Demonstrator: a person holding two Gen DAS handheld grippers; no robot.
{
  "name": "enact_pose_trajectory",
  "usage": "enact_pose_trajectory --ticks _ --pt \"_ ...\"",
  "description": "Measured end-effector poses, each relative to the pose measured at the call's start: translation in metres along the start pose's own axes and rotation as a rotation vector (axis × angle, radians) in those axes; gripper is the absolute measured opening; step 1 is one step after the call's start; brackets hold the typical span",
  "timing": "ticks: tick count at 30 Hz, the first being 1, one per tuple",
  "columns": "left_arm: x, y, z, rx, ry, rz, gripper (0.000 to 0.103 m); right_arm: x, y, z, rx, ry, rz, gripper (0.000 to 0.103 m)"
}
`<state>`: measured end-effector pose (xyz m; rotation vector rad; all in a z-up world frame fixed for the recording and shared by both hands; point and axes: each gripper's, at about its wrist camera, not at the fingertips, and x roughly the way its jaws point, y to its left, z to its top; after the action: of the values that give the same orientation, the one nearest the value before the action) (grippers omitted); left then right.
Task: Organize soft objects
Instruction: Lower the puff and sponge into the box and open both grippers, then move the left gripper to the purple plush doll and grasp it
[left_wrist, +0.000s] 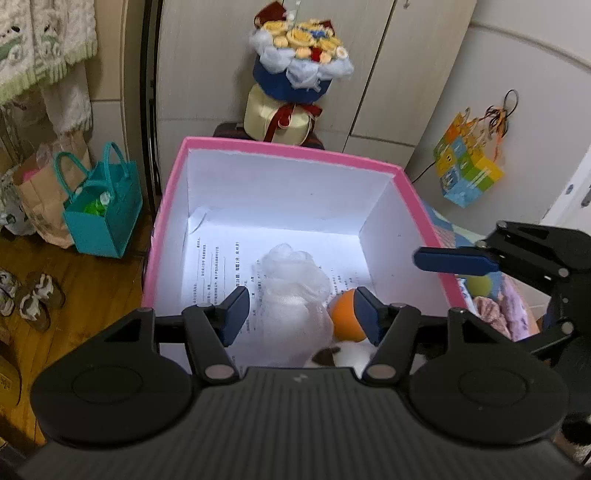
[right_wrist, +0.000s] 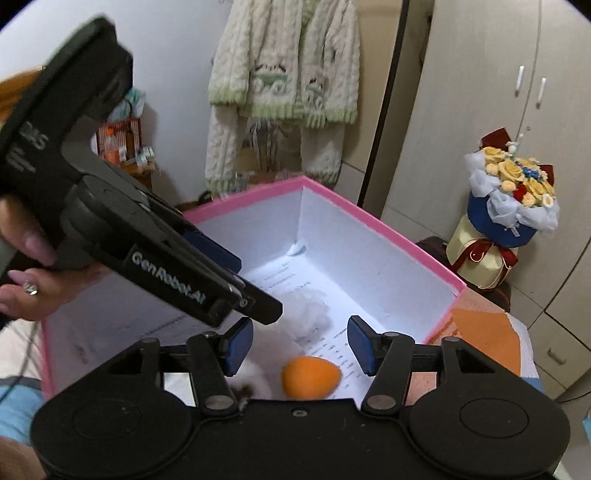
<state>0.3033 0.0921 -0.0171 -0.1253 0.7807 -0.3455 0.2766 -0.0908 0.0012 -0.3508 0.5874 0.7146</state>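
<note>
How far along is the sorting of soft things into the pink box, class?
Done: a white fluffy item and an orange-and-white plush toy lie inside the pink box. In hand: nothing; the left gripper and right gripper hover open over the box. Left: a green ball and a pink fuzzy item remain outside, beside the box.

- Pink box, white inside, open at the top; printed paper sheet lines its bottom.
- On the sheet: a white fluffy wad, an orange ball touching it, a white-and-brown plush at the near edge.
- Wooden floor left of box: teal bag, sandals.
</note>
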Motion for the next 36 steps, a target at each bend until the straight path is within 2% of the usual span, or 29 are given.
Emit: enact_pose_trajectory --ticks 4,10,16,28,36 --pt "-0.024 -0.009 -0.013 0.070 -0.049 0.060 0.064 -0.022 0.009 -0.008 0.064 -0.021 -0.020 0.065" --pt "-0.054 -0.019 -0.029 0.150 -0.097 0.106 0.065 -0.040 0.024 -0.018 0.132 -0.036 -0.055 0.065" --pt "-0.072 -0.029 -0.042 0.187 -0.102 0.087 0.067 -0.055 0.032 -0.024 0.183 -0.050 -0.079 0.067" --pt "-0.107 -0.043 -0.062 0.218 -0.124 0.081 0.069 -0.090 0.053 -0.029 0.176 -0.074 -0.101 0.072" --pt "-0.132 -0.060 -0.079 0.252 -0.125 0.056 0.076 -0.122 0.061 -0.042 0.196 -0.083 -0.115 0.082"
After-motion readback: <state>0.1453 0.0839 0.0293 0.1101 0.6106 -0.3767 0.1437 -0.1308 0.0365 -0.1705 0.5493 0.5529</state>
